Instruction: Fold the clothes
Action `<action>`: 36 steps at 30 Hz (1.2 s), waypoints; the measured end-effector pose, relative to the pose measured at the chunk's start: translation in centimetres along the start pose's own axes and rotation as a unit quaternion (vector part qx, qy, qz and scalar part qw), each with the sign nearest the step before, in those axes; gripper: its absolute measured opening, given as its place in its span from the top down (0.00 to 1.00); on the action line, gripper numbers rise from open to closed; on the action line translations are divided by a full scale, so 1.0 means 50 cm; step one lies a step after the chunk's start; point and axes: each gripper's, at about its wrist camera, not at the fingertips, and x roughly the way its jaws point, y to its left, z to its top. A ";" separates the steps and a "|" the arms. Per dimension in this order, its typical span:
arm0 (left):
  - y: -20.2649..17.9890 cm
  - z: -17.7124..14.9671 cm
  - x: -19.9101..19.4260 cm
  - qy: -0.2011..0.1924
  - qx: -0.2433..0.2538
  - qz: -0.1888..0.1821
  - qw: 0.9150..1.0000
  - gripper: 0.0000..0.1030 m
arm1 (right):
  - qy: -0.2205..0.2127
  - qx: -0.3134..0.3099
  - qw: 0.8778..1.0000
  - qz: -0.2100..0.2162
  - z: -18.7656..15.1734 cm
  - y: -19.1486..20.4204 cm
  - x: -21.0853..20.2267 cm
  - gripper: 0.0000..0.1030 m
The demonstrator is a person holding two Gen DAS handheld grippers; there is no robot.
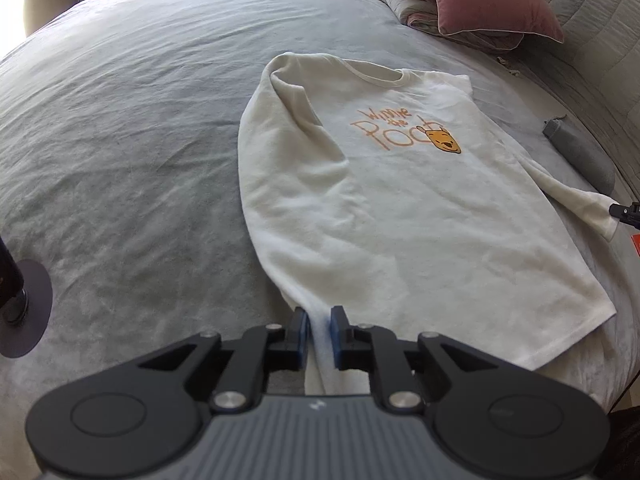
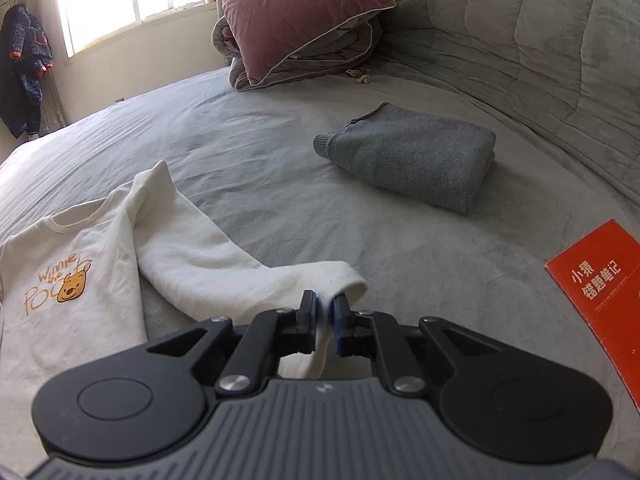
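Note:
A cream long-sleeve shirt with an orange "Winnie the Pooh" print lies face up on the grey bed. Its left sleeve is folded across the chest. My left gripper is shut on the shirt's bottom hem at the near left corner. My right gripper is shut on the cuff of the right sleeve, which stretches out to the side from the shirt. The right gripper's tip also shows at the right edge of the left wrist view.
A folded grey towel lies on the bed beyond the right gripper. A red booklet lies at right. A pink pillow on rolled quilts sits at the headboard. A dark round base stands at the left bed edge.

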 end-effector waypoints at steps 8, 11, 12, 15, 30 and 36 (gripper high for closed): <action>0.028 0.015 0.017 -0.015 -0.031 0.007 0.999 0.81 | 0.039 0.010 0.996 0.078 -0.021 0.025 -0.024 0.54; 0.034 0.025 0.028 -0.026 -0.042 0.011 0.999 0.85 | 0.067 0.018 0.989 0.133 -0.033 0.053 -0.022 0.54; 0.035 0.027 0.033 -0.026 -0.045 0.013 0.999 0.88 | 0.079 0.020 0.985 0.149 -0.038 0.063 -0.016 0.54; 0.029 0.035 0.040 -0.034 -0.044 0.030 0.998 0.98 | 0.117 0.010 0.977 0.178 -0.056 0.106 0.006 0.59; 0.020 0.153 -0.029 -0.131 0.029 0.233 0.963 0.99 | 0.123 -0.059 0.984 0.115 -0.062 0.180 0.046 0.97; 0.063 0.249 -0.040 -0.180 -0.025 0.283 0.942 0.99 | 0.107 -0.016 0.986 0.124 -0.030 0.177 0.049 0.86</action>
